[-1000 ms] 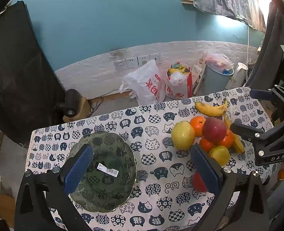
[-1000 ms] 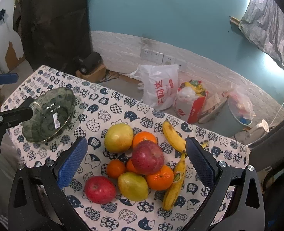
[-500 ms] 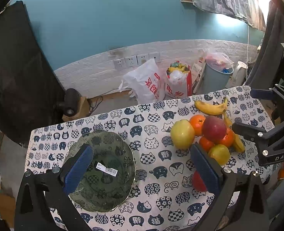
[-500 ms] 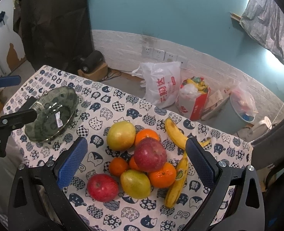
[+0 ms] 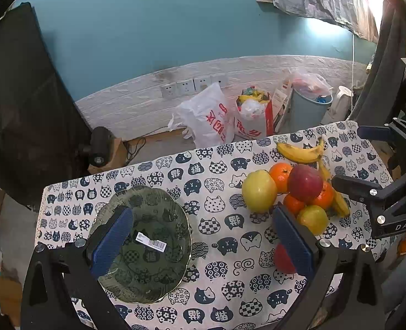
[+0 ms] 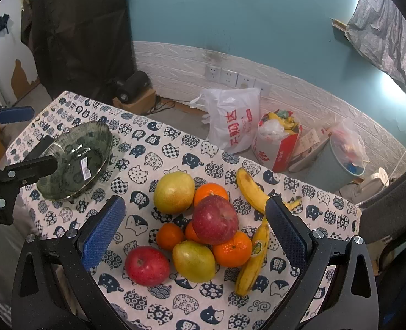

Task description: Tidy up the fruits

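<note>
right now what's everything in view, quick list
glass plate: 1, dark green, left end of table
apples: 2, red, one atop pile, one at its near left
pears: 2, yellow-green, in pile
oranges: 4 visible, orange, in pile
bananas: 2, yellow, right of pile
tablecloth: 1, white with navy cats
plastic bag: 1, white, on floor
bin: 1, grey-blue, by wall
left tool: open, above plate
right tool: open, above fruit

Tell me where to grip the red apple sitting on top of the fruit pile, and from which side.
Take the top red apple across its widest middle, coming down from above with the right gripper, whose open jaws already straddle the pile. It sits highest, resting on the oranges, so its sides are free; a low sideways approach would likely knock the pear or bananas.
</note>
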A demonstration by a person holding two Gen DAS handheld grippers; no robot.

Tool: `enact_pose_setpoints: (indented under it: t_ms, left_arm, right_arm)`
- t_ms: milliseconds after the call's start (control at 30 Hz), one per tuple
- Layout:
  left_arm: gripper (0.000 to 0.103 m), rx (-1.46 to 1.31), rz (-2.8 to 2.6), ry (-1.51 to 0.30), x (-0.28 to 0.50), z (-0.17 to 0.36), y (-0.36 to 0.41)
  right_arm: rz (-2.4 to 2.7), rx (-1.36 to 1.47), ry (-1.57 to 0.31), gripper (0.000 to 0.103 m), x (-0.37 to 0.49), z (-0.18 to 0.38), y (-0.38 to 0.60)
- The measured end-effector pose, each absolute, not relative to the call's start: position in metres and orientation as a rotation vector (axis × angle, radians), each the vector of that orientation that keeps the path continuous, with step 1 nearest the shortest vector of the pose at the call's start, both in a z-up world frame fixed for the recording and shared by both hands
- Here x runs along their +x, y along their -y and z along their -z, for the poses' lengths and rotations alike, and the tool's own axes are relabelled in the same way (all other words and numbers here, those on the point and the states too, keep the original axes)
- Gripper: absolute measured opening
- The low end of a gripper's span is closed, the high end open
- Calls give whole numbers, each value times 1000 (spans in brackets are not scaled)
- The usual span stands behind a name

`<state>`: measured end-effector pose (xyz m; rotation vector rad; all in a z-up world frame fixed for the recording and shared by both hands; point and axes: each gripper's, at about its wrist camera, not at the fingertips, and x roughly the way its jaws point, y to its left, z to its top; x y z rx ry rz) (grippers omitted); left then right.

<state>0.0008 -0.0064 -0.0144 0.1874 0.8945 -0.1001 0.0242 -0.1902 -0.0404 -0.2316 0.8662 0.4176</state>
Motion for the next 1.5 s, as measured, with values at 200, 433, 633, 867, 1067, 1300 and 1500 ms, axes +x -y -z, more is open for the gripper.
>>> enact_pose_setpoints:
  t_ms: [200,433,633,867,1067,1300,1500]
  left_arm:
    - [102,191,104,-894,0,16,9]
    - [102,186,104,-897,0,17,10]
    - [102,187,108,-898,0,17,11]
    - [102,190,110,-897,0,18,12]
    - [102,193,110,-898,2,19,12]
    - [102,219,110,-914,10,27,16]
    - [102,237,136,-967,23,45,27]
  right_arm:
    - [-418,-232,-868,100,23,41,190]
    - [-417,-233,-866,100,24,40,190]
    - [-425,-231,-864,100,20,42,188]
    - [-428,-233,-868,100,17,43,189]
    - [-428,-234,-869,100,18,43,189]
    - [-429,-239,-885,100,22,45,192]
    - [-394,-245,-932,100,46,55,201]
